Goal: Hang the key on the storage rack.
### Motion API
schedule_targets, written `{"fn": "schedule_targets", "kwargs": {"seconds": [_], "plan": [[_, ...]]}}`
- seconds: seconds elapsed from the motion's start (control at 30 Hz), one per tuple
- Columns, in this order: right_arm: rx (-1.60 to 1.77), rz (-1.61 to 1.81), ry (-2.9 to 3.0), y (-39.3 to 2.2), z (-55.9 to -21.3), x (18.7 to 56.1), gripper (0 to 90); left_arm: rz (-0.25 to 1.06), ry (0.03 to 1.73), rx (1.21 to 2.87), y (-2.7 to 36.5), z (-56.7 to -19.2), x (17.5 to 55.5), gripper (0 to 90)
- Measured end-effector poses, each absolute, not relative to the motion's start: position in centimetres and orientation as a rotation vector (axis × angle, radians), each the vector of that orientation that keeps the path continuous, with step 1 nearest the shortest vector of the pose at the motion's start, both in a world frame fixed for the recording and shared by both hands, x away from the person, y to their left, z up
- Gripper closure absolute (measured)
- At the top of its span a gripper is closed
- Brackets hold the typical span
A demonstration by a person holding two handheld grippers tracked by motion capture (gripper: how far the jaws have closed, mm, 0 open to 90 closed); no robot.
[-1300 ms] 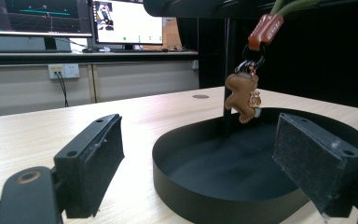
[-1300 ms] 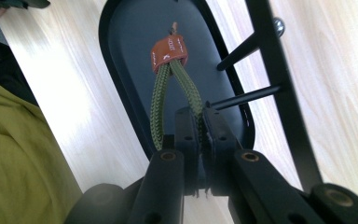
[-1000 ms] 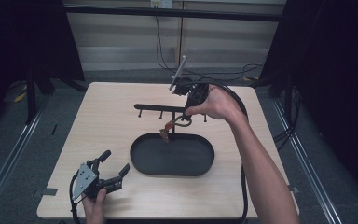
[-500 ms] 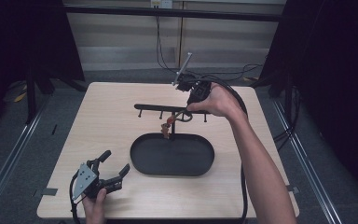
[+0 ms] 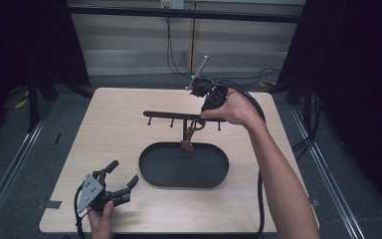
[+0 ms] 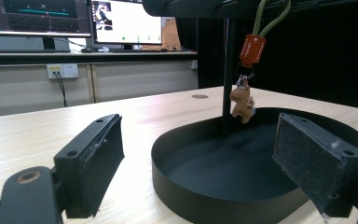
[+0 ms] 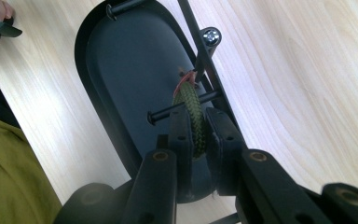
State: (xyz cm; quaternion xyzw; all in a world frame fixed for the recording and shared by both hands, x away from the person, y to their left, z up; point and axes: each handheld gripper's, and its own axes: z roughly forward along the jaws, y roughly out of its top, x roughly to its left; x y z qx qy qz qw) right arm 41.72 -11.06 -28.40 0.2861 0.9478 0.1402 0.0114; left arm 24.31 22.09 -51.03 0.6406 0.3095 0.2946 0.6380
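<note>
A black rack with a peg bar (image 5: pixel 179 115) stands on an upright post in an oval black tray (image 5: pixel 151 175). My right gripper (image 5: pixel 199 122) is shut on a green cord loop (image 7: pixel 191 112) at one of the pegs (image 7: pixel 168 112). From the cord hang an orange tag (image 6: pixel 252 49) and a small brown figure charm (image 6: pixel 242 101), which dangles over the tray beside the post (image 6: pixel 227 70). The cord lies across the peg in the right gripper view. My left gripper (image 5: pixel 121 183) is open near the table's front left, with its pads (image 6: pixel 98 161) facing the tray (image 6: pixel 177 186).
The wooden table (image 5: pixel 114 134) has bare room on its left and right sides. Cables trail from the right gripper over the table's back edge. Monitors (image 6: pixel 70 18) stand on a bench behind, in the left gripper view.
The right gripper has lifted the cord and charm up from the tray toward the peg bar. The left gripper has stayed put.
</note>
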Motion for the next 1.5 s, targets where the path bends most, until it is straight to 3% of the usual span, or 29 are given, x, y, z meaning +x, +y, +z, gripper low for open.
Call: {"fn": "schedule_targets", "kwargs": {"seconds": [0.57,1.5], "plan": [[0.925,0.461,2.947,-12.3,-28.5,40.8,78.2,0.680,0.703,1.473,22.2,-51.0,24.3,15.6],[0.914,0.860,2.841,-13.9,-31.5,35.9,73.9,0.680,0.703,1.473,22.2,-51.0,24.3,15.6]]}}
